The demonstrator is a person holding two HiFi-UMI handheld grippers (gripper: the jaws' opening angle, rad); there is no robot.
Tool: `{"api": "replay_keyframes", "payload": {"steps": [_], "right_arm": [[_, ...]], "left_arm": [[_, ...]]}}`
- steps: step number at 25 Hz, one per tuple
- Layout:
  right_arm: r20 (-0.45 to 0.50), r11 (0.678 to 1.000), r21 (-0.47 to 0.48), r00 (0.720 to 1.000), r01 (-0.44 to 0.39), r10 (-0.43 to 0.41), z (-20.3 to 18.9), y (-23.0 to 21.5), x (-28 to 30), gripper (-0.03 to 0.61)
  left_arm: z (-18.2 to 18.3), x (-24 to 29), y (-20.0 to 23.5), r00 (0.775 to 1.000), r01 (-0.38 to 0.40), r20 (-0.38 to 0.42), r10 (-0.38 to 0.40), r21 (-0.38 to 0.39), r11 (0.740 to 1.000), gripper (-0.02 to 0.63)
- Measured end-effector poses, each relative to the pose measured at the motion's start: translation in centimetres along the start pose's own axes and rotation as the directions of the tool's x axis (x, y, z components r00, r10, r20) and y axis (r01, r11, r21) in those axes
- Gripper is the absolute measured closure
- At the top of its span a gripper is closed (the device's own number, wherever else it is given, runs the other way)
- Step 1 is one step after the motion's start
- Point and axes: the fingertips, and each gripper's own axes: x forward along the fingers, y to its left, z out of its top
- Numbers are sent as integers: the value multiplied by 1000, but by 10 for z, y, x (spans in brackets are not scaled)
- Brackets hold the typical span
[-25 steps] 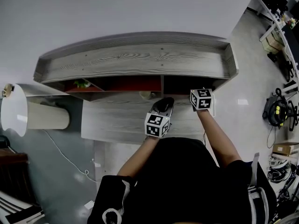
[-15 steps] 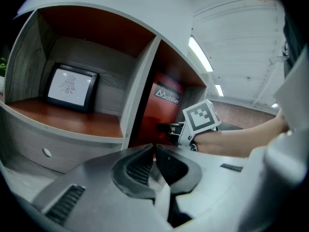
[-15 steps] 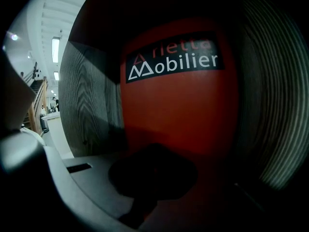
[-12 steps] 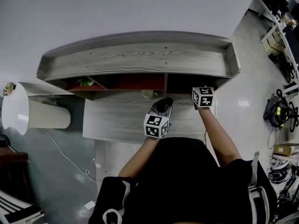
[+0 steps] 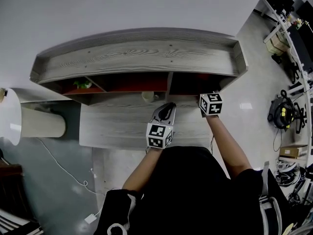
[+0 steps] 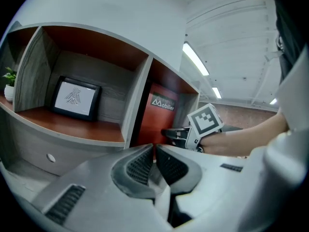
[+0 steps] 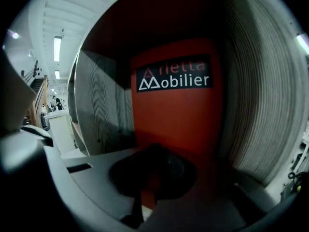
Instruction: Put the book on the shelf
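As the book [image 7: 176, 117] stands upright, right gripper [image 7: 153, 151] jaws face it.

A framed picture [image 6: 74, 98] stands right of a plant [image 6: 9, 83] (potted).

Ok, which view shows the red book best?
The right gripper view: the red book fills the middle, cover facing the camera, white print readable. The left gripper view shows it smaller, standing in the right compartment, its lower part behind the right gripper. In the head view it cannot be made out under the shelf top.
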Motion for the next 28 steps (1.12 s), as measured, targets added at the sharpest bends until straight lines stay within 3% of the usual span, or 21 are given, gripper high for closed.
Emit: {"api": "replay_keyframes", "payload": {"steps": [10, 18, 23, 28], "right_arm": [[-12, 999, 42, 1000, 13, -13, -16, 30, -63, 578], [-81, 997, 75, 997, 17, -11, -75, 63, -130, 578], [-124, 994, 108, 992, 27, -13, -113, 68, -170, 578], [-103, 991, 131, 995, -1, 15, -128, 66, -207, 578]], "left_arm": [[-1, -16, 12, 999, 31, 31, -31, -18, 999, 591], [-38, -14, 26, 998, 69, -6, -69, -33, 997, 591], [-60, -29, 6, 996, 74, -38, -75, -26, 997, 591], [-72, -51, -34, 997, 58, -47, -59, -11, 998, 591]]}}
